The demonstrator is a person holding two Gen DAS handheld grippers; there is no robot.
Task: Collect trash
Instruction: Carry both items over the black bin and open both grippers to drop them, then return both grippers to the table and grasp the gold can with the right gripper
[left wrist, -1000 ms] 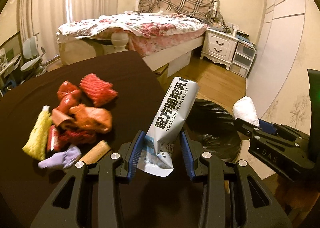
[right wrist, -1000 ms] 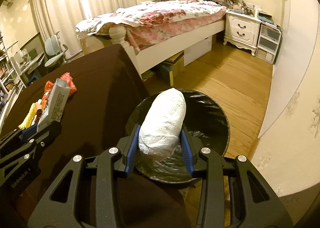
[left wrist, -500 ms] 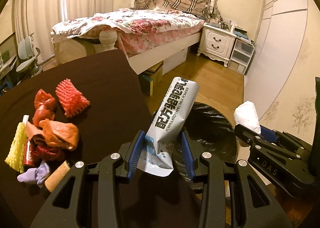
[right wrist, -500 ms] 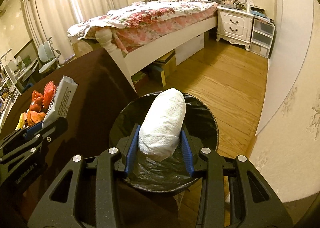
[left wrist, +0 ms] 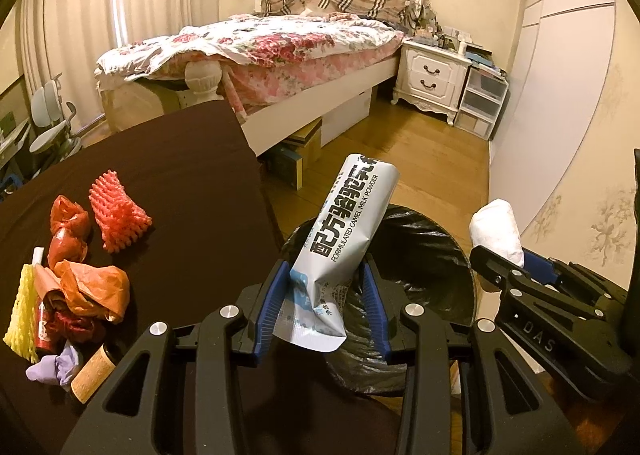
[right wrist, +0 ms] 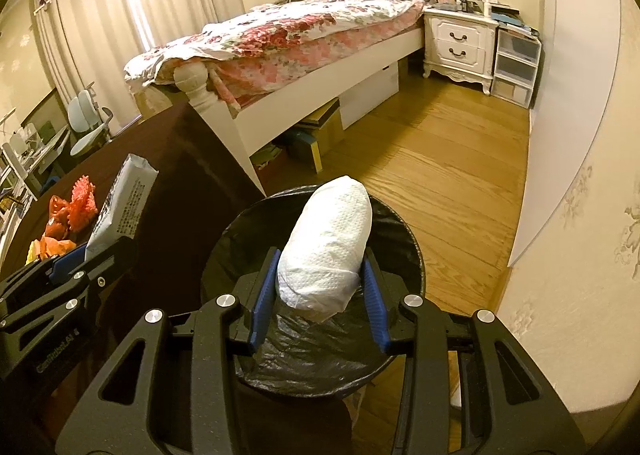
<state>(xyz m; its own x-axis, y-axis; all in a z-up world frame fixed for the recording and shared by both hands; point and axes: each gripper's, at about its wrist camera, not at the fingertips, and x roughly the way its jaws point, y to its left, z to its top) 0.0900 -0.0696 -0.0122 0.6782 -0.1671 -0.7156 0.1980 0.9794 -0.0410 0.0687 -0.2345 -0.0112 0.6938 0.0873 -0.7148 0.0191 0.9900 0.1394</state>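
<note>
My left gripper (left wrist: 325,271) holds a silver milk-powder packet (left wrist: 352,223) upright over the near left rim of the black-lined bin (left wrist: 440,227). Its jaws are opening, and the packet still stands between the pads, leaning on the left one. My right gripper (right wrist: 320,259) grips a white paper wad (right wrist: 330,243) directly above the bin (right wrist: 416,251). Its jaws are opening too, with the wad still touching both pads. Each gripper shows in the other's view: the right one (left wrist: 504,255) and the left one (right wrist: 100,251).
On the dark brown table (left wrist: 180,175) lie a red foam net (left wrist: 118,211), crumpled red and orange bags (left wrist: 96,287), a yellow foam net (left wrist: 20,319), a purple wad (left wrist: 56,369) and a cork-coloured cylinder (left wrist: 90,379). A bed and a nightstand stand behind on the wood floor.
Both grippers have moved right, off the table and over the bin, each with its item. The trash pile has slid left in view. The right jaws stand slightly wider.
</note>
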